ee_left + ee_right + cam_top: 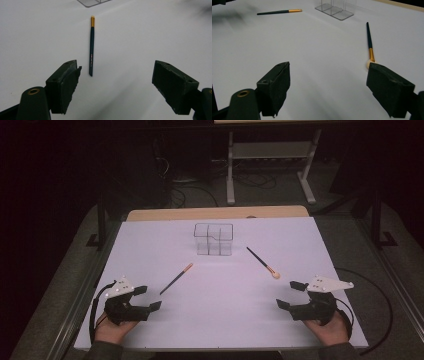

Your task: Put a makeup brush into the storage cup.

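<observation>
High view: white table sheet [220, 320], two grippers parked at the near edge, both empty. Left gripper [148, 298] sits at about 7 o'clock of the sheet, jaws spread wide, nothing between them. Right gripper [291, 294] sits at about 5 o'clock, jaws likewise spread, gripping nothing. Each is held by a hand coming in from the bottom.

Left brush [176, 278], dark handle with gold ferrule, lies flat on the sheet at roughly 1 o'clock from the left gripper, near it but apart, ferrule end pointing toward the clear organizer [214, 239]. Right brush [263, 263], pale round head, lies flat at about 11 o'clock from the right gripper, head end nearest that gripper, handle pointing toward the organizer. Organizer stands upright at 12 o'clock of the sheet, compartments look empty.

Left gripper view: left brush [91, 45] lies straight ahead between the open jaws' lines, untouched.

Right gripper view: right brush [369, 42] lies at 1 o'clock, its head just behind the right-hand jaw tip; contact unclear.
</observation>
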Demonstrator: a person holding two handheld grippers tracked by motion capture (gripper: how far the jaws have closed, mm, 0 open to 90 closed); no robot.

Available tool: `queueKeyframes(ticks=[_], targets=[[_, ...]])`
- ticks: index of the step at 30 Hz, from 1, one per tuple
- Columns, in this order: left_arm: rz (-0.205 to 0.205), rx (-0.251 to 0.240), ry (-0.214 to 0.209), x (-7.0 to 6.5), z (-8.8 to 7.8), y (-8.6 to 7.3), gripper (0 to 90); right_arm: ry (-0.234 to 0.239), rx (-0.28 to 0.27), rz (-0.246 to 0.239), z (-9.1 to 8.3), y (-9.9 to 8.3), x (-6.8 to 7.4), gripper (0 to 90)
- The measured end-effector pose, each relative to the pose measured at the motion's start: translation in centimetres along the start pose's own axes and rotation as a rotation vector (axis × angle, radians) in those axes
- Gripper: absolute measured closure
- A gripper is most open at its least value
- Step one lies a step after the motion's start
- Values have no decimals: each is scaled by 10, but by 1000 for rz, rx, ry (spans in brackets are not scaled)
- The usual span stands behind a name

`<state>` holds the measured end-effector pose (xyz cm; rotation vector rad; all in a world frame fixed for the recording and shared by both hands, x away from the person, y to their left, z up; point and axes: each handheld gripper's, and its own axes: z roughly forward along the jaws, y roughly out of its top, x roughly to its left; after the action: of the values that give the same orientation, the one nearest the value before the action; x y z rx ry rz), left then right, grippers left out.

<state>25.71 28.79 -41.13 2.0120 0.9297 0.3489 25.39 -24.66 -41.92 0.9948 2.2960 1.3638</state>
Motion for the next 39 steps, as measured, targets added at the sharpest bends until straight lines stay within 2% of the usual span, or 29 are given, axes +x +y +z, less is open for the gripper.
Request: queueKeyframes(ticks=[14, 18, 20, 27, 31, 39], targets=[[7, 9, 1, 2, 3, 2, 219, 6, 5, 1, 3, 0, -1, 184], [23, 20, 1, 2, 6, 5, 222, 4, 4, -3, 3, 1, -1, 183], [17, 15, 0, 1, 7, 7, 225, 3, 6, -4, 3, 1, 0, 183], [49, 30, 5, 0, 8, 12, 227, -5, 4, -7, 2, 2, 0, 183], [37, 26, 4, 0, 9, 14, 227, -5, 5, -6, 2, 2, 0, 183], [51, 31, 1, 1, 9, 23, 240, -7, 4, -6, 2, 2, 0, 182]])
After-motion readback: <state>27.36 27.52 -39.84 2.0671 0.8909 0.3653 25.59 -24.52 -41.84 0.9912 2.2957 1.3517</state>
